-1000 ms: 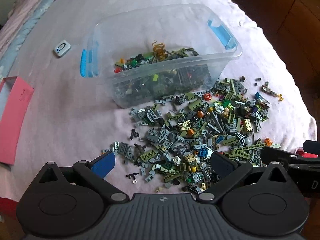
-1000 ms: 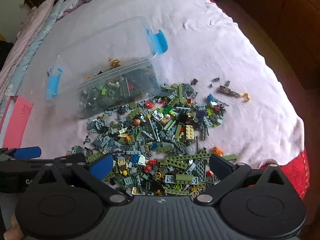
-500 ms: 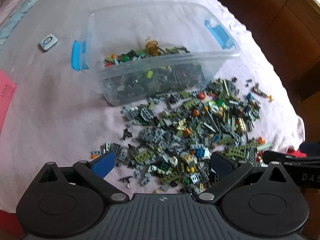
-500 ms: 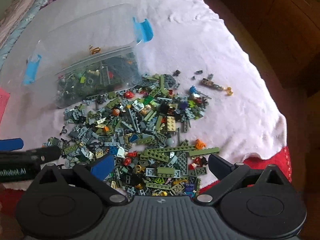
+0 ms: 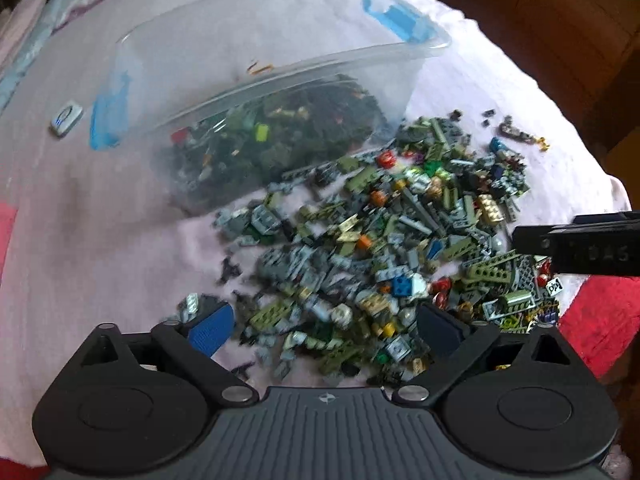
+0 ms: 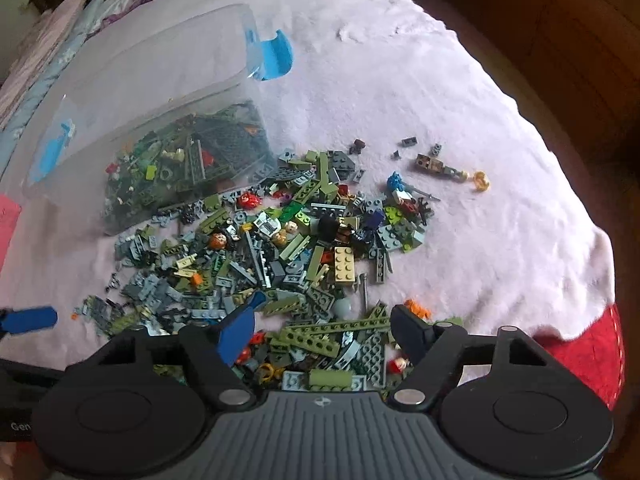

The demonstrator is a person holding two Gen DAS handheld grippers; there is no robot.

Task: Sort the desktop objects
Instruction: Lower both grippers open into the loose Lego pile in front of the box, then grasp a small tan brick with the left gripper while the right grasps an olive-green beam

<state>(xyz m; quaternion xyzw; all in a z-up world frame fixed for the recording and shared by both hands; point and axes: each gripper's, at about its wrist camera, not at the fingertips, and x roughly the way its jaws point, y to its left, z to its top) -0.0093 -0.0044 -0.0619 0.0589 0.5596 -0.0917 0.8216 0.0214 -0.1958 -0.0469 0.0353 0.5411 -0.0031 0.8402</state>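
**Olive and grey bricks spilling beside a clear tub**

Olive-green, grey and tan toy building bricks [image 6: 280, 264] are lying in a loose heap on a pale pink blanket [image 6: 460, 128] that is covering a bed. Just behind the heap, touching its far edge, a clear plastic storage tub [image 5: 248, 80] with blue clip handles [image 5: 396, 24] is sitting, already partly filled with more dark and green pieces. A tan two-by-three brick [image 6: 345, 264] is resting near the middle of the heap, and a long olive beam with holes [image 6: 332, 326] is lying at the near edge. A few strays, among them a small tan-and-gold assembly [image 6: 440, 168], are sitting apart to the right of the heap.

The left claw [image 5: 324, 326] is hanging over the near left part of the heap, jaws wide but closing, with bricks under the gap and none pinched. The right claw [image 6: 324, 326] is hanging over the near right part, jaws also wide and closing, with the beam below them and nothing gripped.

A small white device with a ring mark [image 5: 67, 119] is lying on the blanket left of the tub. White letters on the right claw's body, seen from the left wrist, are reading roughly "DAS" [image 5: 600, 254]; the letters "Gen" [image 6: 18, 426] are showing at the edge of the right wrist view. The left wrist view is blurred, so finer print is unreadable.
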